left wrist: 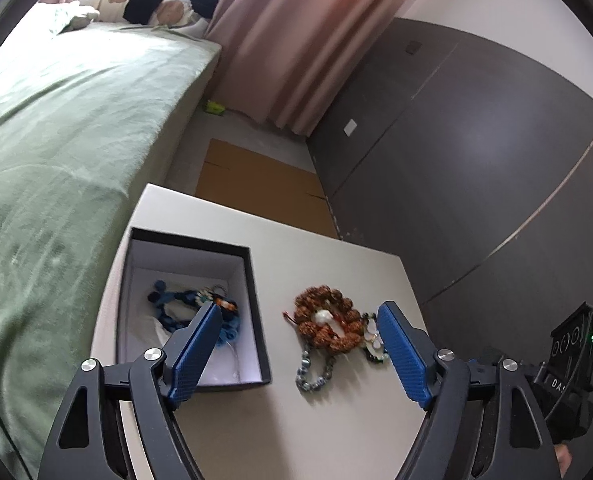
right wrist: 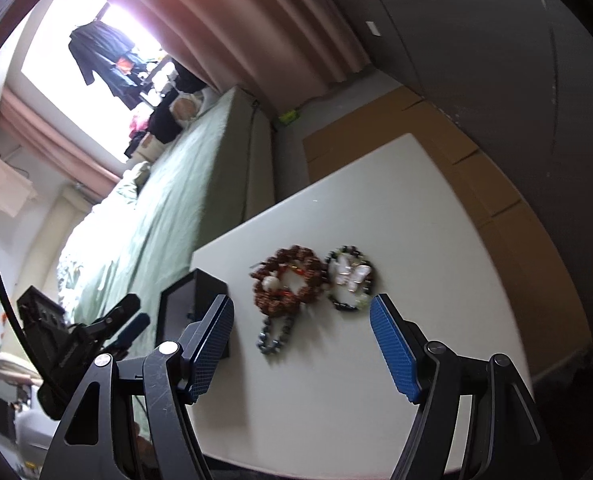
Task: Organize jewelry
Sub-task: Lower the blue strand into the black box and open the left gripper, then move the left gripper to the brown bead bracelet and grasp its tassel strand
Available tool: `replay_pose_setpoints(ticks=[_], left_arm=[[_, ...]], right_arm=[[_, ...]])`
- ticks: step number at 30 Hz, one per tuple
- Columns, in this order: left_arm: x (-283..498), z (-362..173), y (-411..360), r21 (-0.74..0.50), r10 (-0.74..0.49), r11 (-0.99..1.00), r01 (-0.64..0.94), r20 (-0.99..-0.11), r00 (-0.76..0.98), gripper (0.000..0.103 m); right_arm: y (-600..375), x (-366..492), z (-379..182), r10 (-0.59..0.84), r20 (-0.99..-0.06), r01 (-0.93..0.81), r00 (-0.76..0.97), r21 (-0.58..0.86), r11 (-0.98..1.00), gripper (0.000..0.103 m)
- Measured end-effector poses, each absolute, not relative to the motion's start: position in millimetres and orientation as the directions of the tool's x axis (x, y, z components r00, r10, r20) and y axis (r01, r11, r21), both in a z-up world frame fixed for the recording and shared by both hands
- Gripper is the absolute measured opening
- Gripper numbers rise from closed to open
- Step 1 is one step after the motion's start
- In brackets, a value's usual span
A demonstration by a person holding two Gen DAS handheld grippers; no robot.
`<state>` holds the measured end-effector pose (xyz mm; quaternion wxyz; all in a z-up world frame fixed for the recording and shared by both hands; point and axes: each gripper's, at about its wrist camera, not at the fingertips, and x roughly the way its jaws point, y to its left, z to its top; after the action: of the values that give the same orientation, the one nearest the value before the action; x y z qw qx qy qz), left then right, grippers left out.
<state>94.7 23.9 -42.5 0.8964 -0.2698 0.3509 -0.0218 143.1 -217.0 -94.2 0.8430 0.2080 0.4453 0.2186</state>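
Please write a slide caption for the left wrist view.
Open left gripper above bracelets beside a box.

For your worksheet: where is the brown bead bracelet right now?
In both views the brown bracelet lies on the white table, between the black box and the butterfly bracelet.

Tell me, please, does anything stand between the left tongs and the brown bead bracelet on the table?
Nothing visible does. The left tongs are open above the table, and the brown bead bracelet lies uncovered ahead, between the fingers. The black box sits off to its left.
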Motion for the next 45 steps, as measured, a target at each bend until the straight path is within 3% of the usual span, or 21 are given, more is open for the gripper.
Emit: replay_pose_setpoints(ticks=[6, 13, 17, 29, 35, 38, 45], left_arm=[[98.1, -48.5, -7.7, -0.426, -0.22, 0.898, -0.107, -0.648, 0.729, 0.08], [111.9, -71.0, -48.4, -0.347, -0.246, 0.937, -0.025, -0.712, 0.658, 0.057], [120.1, -87.9, -65.2, -0.323, -0.259, 0.946, 0.007, -0.744, 0.615, 0.048], [138.4, -128.1, -94.0, -0.228, -0.217, 0.972, 0.048, -0.81, 0.545, 0.046], [140.0, -135.1, -100.0, -0.174, -0.173, 0.984, 0.049, -0.826, 0.537, 0.034], [139.8, -136.1, -95.3, -0.147, -0.137, 0.989, 0.025, -0.831, 0.538, 0.014], [129.4, -121.6, -79.2, -0.212, -0.181, 0.977, 0.01, -0.808, 0.56, 0.008]], right_arm=[[-234.3, 140.4, -99.3, 0.525, -0.68, -0.138, 0.512, 0.538, 0.832, 0.079], [-247.9, 143.9, -108.2, 0.489, -0.718, -0.093, 0.495, 0.516, 0.852, 0.079], [-253.3, 146.7, -112.2, 0.471, -0.737, -0.075, 0.486, 0.501, 0.862, 0.079], [-248.5, 151.2, -119.6, 0.422, -0.78, -0.074, 0.461, 0.441, 0.895, 0.079], [-246.6, 147.6, -113.6, 0.378, -0.78, -0.071, 0.499, 0.398, 0.915, 0.079], [-247.8, 145.6, -112.6, 0.363, -0.776, -0.064, 0.515, 0.387, 0.92, 0.079], [-250.9, 140.7, -107.8, 0.338, -0.76, -0.05, 0.556, 0.375, 0.926, 0.079]])
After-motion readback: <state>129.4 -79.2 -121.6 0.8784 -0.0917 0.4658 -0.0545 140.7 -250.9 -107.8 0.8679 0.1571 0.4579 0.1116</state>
